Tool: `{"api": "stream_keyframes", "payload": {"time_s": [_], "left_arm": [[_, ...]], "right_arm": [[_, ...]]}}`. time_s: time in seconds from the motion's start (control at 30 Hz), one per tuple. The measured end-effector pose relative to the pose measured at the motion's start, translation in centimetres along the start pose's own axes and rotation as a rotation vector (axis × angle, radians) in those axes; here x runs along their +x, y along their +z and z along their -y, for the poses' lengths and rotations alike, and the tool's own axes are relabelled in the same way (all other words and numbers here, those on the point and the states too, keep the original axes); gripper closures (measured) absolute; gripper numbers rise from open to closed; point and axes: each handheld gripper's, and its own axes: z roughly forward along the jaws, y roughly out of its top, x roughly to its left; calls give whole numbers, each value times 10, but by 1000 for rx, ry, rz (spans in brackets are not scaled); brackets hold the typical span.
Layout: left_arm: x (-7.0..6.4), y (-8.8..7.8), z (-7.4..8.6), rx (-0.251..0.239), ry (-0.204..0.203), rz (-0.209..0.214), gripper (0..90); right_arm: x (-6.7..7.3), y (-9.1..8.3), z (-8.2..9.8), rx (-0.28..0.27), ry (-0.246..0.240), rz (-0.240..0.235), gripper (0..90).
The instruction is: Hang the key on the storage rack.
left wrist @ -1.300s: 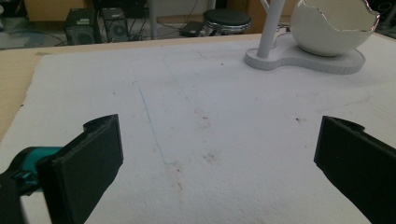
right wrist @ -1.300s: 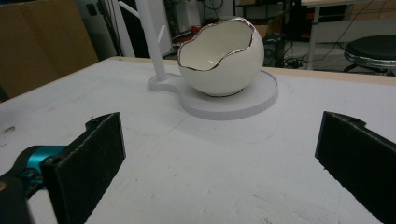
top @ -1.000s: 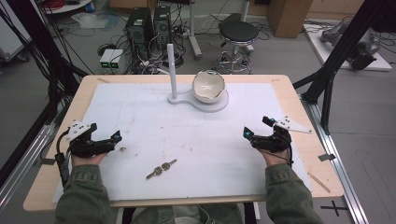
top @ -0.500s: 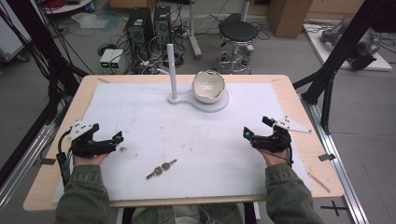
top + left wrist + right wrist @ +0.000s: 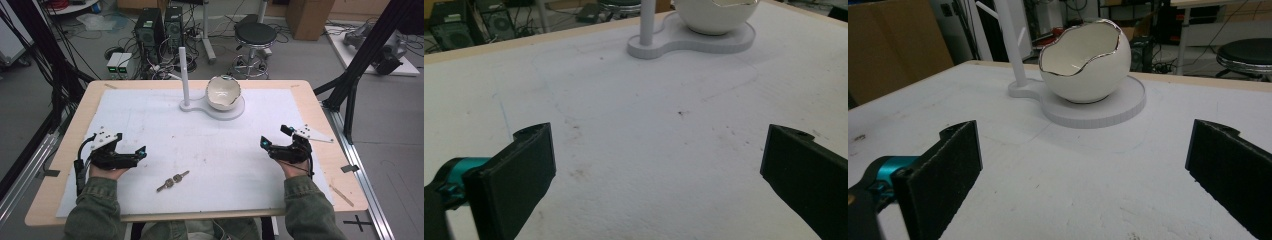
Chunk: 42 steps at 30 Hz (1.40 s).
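Both arms are in olive-green sleeves. The left gripper (image 5: 131, 154) and right gripper (image 5: 274, 141) are black, each with a grey three-cornered plate behind the fingers, teal bits beside the flat black pads (image 5: 526, 172), and a trailing black cable.

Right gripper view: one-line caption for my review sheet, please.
Open right gripper faces an egg-shaped white bowl sitting on a white stand with an upright post.

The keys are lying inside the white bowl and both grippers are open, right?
Not quite. The keys lie on the table's white mat near the left gripper, as the high view shows. The white bowl sits on its stand at the far side. Both grippers, including the right gripper, are open.
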Motion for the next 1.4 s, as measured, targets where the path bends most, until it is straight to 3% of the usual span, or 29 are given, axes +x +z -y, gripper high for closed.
{"api": "stream_keyframes", "payload": {"time_s": [0.2, 0.4, 0.53, 0.73, 1.07, 1.4], "left_arm": [[-13, 2, -7, 2, 23, 15, 17], [-31, 10, -12, 37, 53, 49, 17], [-49, 20, -14, 105, 80, 91, 17], [-66, 29, -20, 169, 117, 125, 17], [-85, 43, -24, 243, 195, 168, 17], [-99, 58, -22, 333, 236, 218, 17]], "right_arm": [[0, 0, 0, 1, 0, -1, 5], [0, 0, 0, -1, 3, -8, 5], [-1, 1, 0, -1, 4, -15, 5], [0, 0, 0, -1, 5, -15, 5], [0, -4, 0, 2, 1, -9, 5], [0, -6, 1, 8, 13, -1, 5]]}}
